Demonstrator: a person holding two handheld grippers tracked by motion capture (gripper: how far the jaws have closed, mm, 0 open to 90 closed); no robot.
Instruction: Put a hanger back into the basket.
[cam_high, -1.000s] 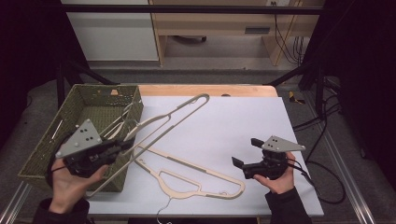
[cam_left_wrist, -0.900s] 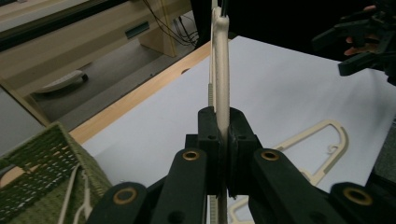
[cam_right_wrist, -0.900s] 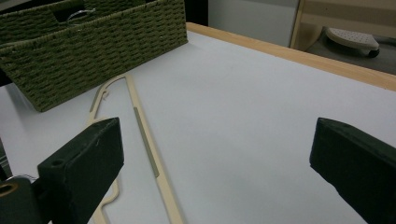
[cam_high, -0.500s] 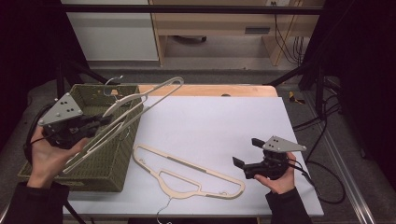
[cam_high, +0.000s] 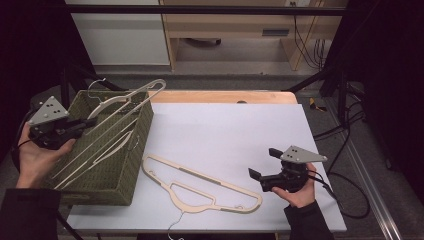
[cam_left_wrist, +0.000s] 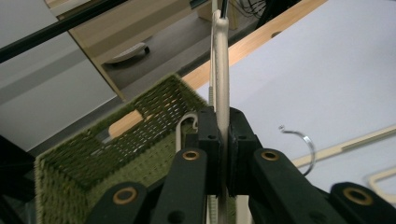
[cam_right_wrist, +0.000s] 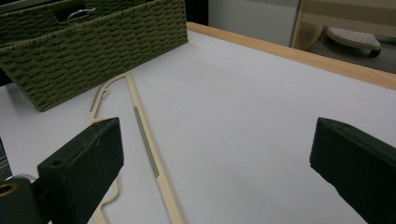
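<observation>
- A white table (cam_high: 240, 130) is standing in the middle, with most of its top lying bare.
- A wooden strip (cam_high: 225, 96) is running along the table's far edge.
- A white cabinet (cam_high: 120, 37) is standing on the grey floor (cam_high: 225, 75) beyond the table's far left corner.
- A wooden shelf unit (cam_high: 235, 20) is standing beside that cabinet, beyond the far edge.
- A pale flat object (cam_high: 200, 42) is lying on the floor under the shelf unit.
- Black cables (cam_high: 305, 45) are hanging down by the shelf unit's right end.
- More cables (cam_high: 345, 130) are trailing over the floor off the table's right edge.
- A black bar (cam_high: 200, 10) is crossing level above the far side.
</observation>
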